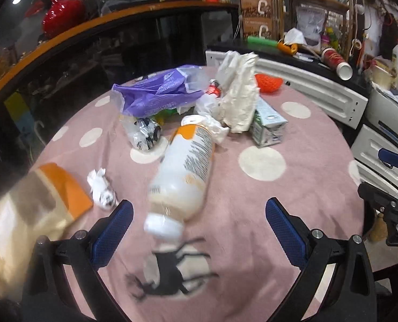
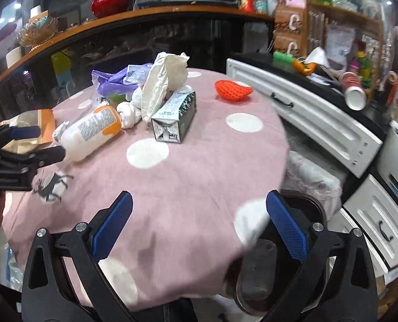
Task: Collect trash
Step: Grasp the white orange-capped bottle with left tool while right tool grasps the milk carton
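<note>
Left wrist view: the left gripper (image 1: 199, 230) hangs over a round table under a pink cloth with white dots (image 1: 301, 193), blue fingers (image 1: 113, 236) spread wide and empty.
Bottle: a white plastic bottle with an orange-and-white label (image 1: 184, 171) lies on its side between the fingers, white cap toward the camera.
Left edge: a brown paper bag with an orange panel (image 1: 46, 201), blurred, beside a crumpled white wrapper (image 1: 102, 189).
Pile: a purple plastic bag (image 1: 156, 94), crumpled white paper packaging (image 1: 239, 99) and a green-and-white carton (image 1: 268, 127) crowd the far side.
Right wrist view: the right gripper (image 2: 199, 228) hovers at the table's near edge, fingers (image 2: 287, 228) wide, holding nothing.
Trash: bottle (image 2: 89, 135), carton (image 2: 174, 118) and packaging (image 2: 161, 86) sit well ahead of it.
Beyond: an orange knitted piece (image 2: 233, 91) lies alone.
</note>
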The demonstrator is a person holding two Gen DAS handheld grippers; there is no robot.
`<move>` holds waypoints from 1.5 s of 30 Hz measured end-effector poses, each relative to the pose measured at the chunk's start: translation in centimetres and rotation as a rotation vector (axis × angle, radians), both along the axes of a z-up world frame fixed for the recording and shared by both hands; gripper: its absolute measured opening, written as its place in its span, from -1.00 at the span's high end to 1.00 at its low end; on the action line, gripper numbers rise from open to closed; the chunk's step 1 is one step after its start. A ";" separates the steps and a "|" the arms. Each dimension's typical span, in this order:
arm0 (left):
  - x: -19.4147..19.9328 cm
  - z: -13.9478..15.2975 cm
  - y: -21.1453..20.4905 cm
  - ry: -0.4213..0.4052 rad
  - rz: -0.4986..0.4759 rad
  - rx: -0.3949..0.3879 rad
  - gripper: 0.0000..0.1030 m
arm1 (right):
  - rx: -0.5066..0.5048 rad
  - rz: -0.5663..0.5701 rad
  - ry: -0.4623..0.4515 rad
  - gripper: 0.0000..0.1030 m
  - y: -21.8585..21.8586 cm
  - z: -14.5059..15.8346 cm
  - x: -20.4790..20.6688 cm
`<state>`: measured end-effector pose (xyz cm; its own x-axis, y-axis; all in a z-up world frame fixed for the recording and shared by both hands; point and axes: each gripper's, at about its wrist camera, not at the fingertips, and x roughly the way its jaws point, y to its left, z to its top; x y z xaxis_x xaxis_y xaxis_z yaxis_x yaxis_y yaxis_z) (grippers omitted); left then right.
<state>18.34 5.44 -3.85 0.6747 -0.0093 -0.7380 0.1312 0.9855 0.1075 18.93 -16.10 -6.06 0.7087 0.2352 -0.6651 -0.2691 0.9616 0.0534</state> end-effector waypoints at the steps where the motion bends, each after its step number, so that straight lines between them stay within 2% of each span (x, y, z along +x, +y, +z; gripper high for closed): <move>1: 1.4 -0.2 0.3 0.032 -0.015 -0.006 -0.90 | 0.005 0.008 0.020 -0.91 0.3 0.0 1.0; 4: 3.9 -0.6 1.0 0.099 -0.020 -0.031 -0.90 | 0.014 0.023 0.060 -0.91 0.9 -0.2 3.1; 9: 6.7 -1.8 0.9 0.157 -0.028 0.029 -0.84 | 0.011 0.052 0.106 -0.91 2.0 -0.9 6.0; 14: 8.2 -3.0 0.8 0.210 -0.038 0.052 -0.61 | -0.017 0.079 0.114 -0.91 3.1 -0.9 8.1; 15: 8.3 -3.1 0.8 0.216 -0.036 0.052 -0.58 | -0.016 0.083 0.120 -0.91 3.3 -0.9 8.6; 17: 8.3 -3.6 1.0 0.227 -0.030 0.043 -0.25 | -0.019 0.089 0.128 -0.91 3.7 -0.7 9.4; 19: 8.2 -3.8 1.1 0.227 -0.021 0.033 -0.19 | -0.022 0.094 0.130 -0.91 4.1 -0.5 10.1; 25: 5.6 -3.2 2.3 0.182 0.001 -0.054 -0.18 | -0.031 0.111 0.171 -0.89 6.7 -0.1 12.6; 28: 4.1 -2.8 2.0 0.149 0.003 -0.060 -0.18 | -0.066 0.106 0.186 -0.81 8.0 -0.2 13.7; 33: 1.0 -1.8 1.1 0.094 -0.016 -0.081 -0.18 | -0.153 0.070 0.264 -0.59 10.0 -1.5 16.4; 35: 0.4 -1.5 0.9 0.079 -0.025 -0.084 -0.18 | -0.156 0.042 0.302 -0.56 10.1 -2.2 17.3; 38: 0.1 -1.0 0.6 0.074 -0.033 -0.116 -0.18 | -0.153 0.007 0.348 -0.30 9.8 -3.1 18.4; 41: -0.3 -1.0 0.7 0.072 -0.035 -0.138 -0.18 | -0.132 -0.008 0.352 -0.03 9.3 -3.5 18.5; 45: -0.4 -1.4 1.0 0.076 -0.031 -0.157 -0.18 | -0.119 -0.013 0.340 0.01 8.5 -3.3 17.8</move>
<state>17.90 6.43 -5.30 0.6149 -0.1486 -0.7745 0.1635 0.9848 -0.0591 36.74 -7.61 -9.39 0.4449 0.1341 -0.8855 -0.2429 0.9697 0.0249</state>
